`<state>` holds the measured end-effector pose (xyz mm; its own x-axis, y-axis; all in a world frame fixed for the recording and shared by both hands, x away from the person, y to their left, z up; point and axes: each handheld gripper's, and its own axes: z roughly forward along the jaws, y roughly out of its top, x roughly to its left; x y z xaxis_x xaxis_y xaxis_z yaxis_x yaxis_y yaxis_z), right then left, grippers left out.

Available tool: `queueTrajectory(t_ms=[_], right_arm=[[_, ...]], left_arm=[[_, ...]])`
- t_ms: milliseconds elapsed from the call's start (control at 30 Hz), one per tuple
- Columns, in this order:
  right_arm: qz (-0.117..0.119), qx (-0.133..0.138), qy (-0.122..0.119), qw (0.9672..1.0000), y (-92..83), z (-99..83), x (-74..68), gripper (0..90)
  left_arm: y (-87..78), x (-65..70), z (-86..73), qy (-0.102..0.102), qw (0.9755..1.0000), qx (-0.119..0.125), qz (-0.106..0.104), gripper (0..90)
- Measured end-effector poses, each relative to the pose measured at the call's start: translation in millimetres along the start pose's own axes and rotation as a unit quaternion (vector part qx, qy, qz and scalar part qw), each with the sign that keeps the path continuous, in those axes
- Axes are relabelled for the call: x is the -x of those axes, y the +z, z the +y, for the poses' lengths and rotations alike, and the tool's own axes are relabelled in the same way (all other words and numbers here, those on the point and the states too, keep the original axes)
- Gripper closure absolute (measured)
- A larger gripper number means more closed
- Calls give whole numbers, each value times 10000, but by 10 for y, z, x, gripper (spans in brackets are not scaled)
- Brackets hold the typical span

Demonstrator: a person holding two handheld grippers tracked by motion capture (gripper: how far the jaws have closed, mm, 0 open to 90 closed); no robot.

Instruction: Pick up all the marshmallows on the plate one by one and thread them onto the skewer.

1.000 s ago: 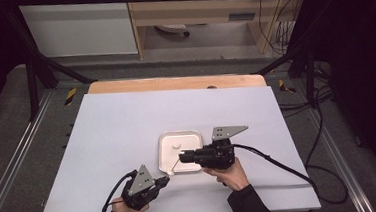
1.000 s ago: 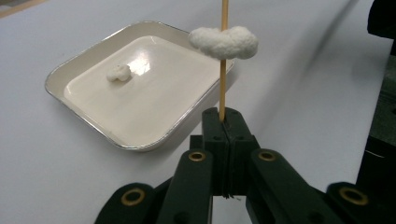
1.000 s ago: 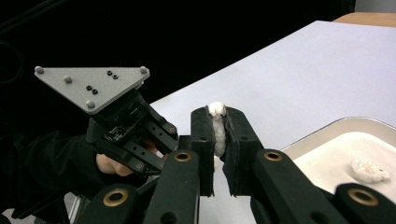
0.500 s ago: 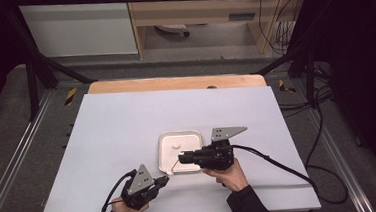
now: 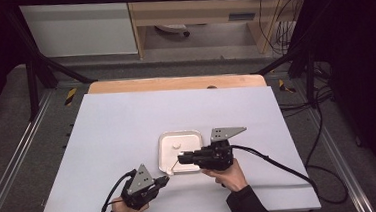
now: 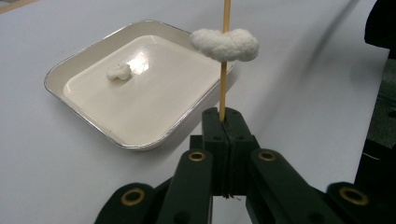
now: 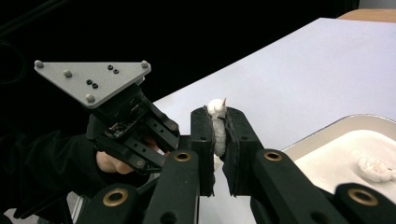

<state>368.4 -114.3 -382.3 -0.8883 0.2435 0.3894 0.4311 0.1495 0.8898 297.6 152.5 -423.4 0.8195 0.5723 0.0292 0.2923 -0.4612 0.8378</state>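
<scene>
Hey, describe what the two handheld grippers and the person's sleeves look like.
Both the left gripper and right gripper are black, with brass-coloured pivot rings, a grey triangular plate dotted with screws on top, and a trailing black cable. The sleeves are black.

Lying flat: a white worktop (image 5: 128, 135). Sitting on it, toward the near edge and slightly right of middle: a shallow white tray (image 5: 164, 140), well clear of every corner.

No legible text, label, brand, number or sign appears on any surface in the three views.
</scene>
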Motion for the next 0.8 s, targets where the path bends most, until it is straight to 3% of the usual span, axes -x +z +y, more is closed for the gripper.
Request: queueTrajectory(t_ms=[800], right_arm=[[85, 1, 47, 10000, 51, -63, 7, 841]], left_arm=[[-8, -11, 3, -28, 10000, 23, 4, 891]])
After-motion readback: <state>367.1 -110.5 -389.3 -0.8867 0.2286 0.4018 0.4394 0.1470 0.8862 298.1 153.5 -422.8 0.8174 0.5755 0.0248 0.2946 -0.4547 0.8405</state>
